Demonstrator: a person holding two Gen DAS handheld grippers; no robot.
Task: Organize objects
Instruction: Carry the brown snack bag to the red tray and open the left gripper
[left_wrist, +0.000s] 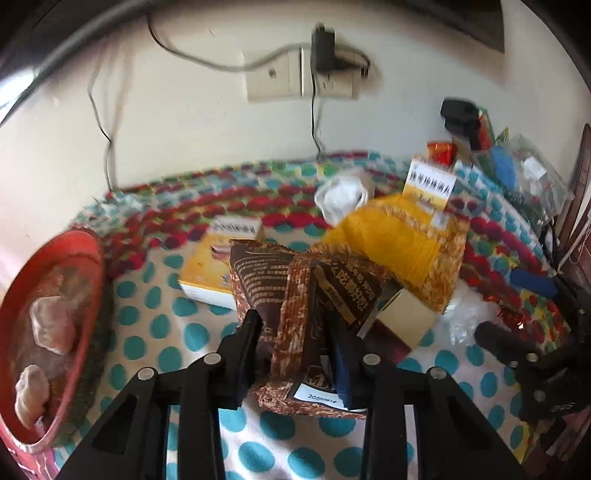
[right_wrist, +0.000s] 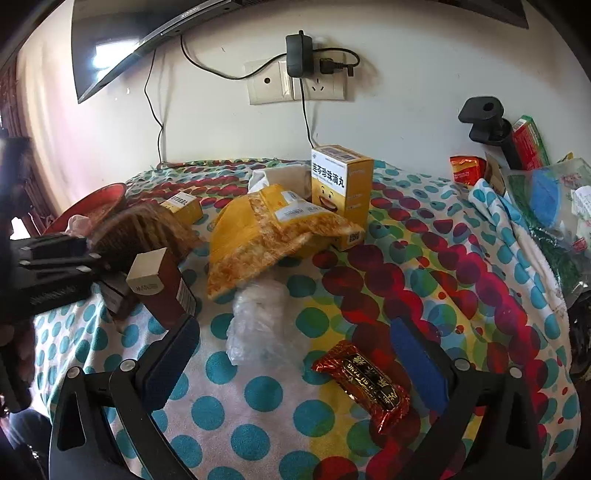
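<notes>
My left gripper (left_wrist: 295, 328) is shut on a brown snack packet (left_wrist: 306, 295) and holds it above the dotted cloth; the packet also shows in the right wrist view (right_wrist: 147, 229). My right gripper (right_wrist: 295, 336) is open and empty, low over the cloth. A red-and-gold wrapped candy (right_wrist: 364, 386) lies between its fingers, nearer the right finger (right_wrist: 417, 362). A crumpled clear plastic wrap (right_wrist: 258, 321) lies just ahead. A yellow snack packet (right_wrist: 266, 236) leans on an upright yellow medicine box (right_wrist: 341, 184). A brown box with a cream top (right_wrist: 159, 284) stands left.
A red bowl (left_wrist: 88, 266) with pale lumps sits at the left edge. A second yellow box (left_wrist: 214, 266) lies flat behind the brown packet. Bags, a blue item and a black handle (right_wrist: 491, 122) crowd the right side. The wall with a socket and cables is behind.
</notes>
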